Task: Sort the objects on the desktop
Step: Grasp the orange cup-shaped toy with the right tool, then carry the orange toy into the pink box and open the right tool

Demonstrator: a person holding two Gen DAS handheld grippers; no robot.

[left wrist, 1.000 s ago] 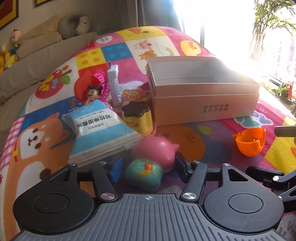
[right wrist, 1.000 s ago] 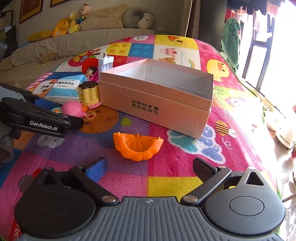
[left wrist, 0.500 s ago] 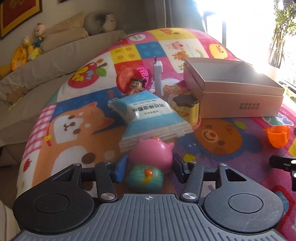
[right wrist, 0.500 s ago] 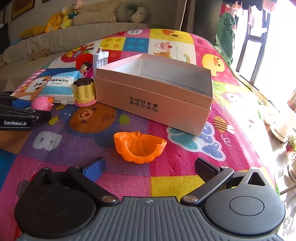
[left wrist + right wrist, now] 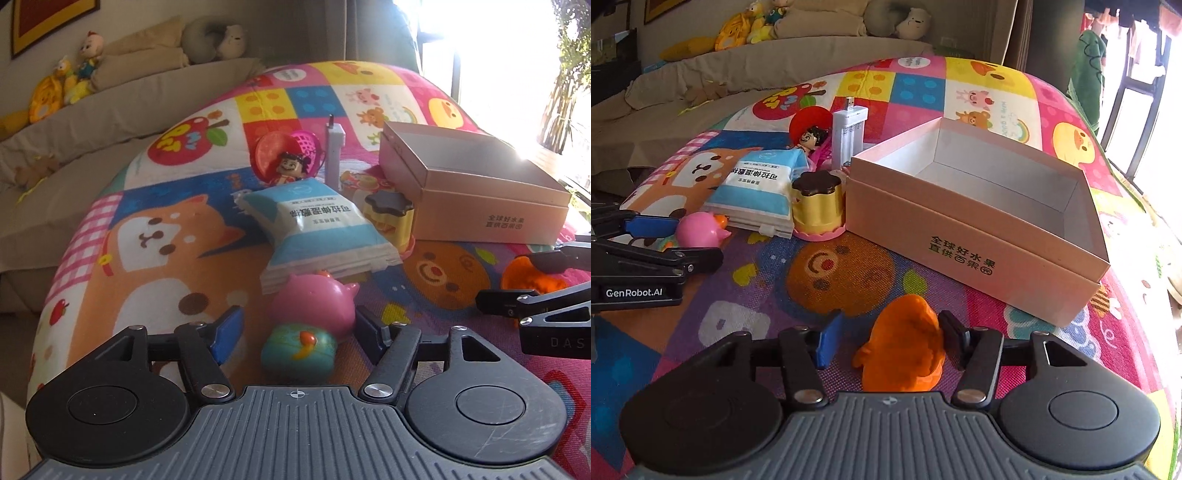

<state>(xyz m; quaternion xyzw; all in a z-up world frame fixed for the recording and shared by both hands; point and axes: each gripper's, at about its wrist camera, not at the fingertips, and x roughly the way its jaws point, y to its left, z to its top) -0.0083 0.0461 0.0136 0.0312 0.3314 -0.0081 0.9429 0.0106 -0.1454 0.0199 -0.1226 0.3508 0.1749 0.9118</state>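
Observation:
My left gripper (image 5: pixel 297 325) is open, its fingers on either side of a pink pig toy (image 5: pixel 314 304) with a teal round toy (image 5: pixel 299 352) just in front of it on the colourful mat. My right gripper (image 5: pixel 888 338) is open around an orange pumpkin-shaped cup (image 5: pixel 905 349); the right finger touches it, the blue left pad stands apart. The orange cup also shows in the left wrist view (image 5: pixel 532 280) between the right gripper's fingers. The empty pink cardboard box (image 5: pixel 979 229) stands beyond, also in the left wrist view (image 5: pixel 469 184).
A blue-white tissue pack (image 5: pixel 314 229), a yellow cup with a dark lid (image 5: pixel 818 206), a white battery charger (image 5: pixel 847 134), a small figure (image 5: pixel 290 171) and a red-pink round toy (image 5: pixel 284 149) lie left of the box. A sofa with plush toys (image 5: pixel 62 88) stands behind.
My right gripper has moved forward and down so the orange cup now sits between its fingers, tipped up. My left gripper has drawn back slightly, still around the pig.

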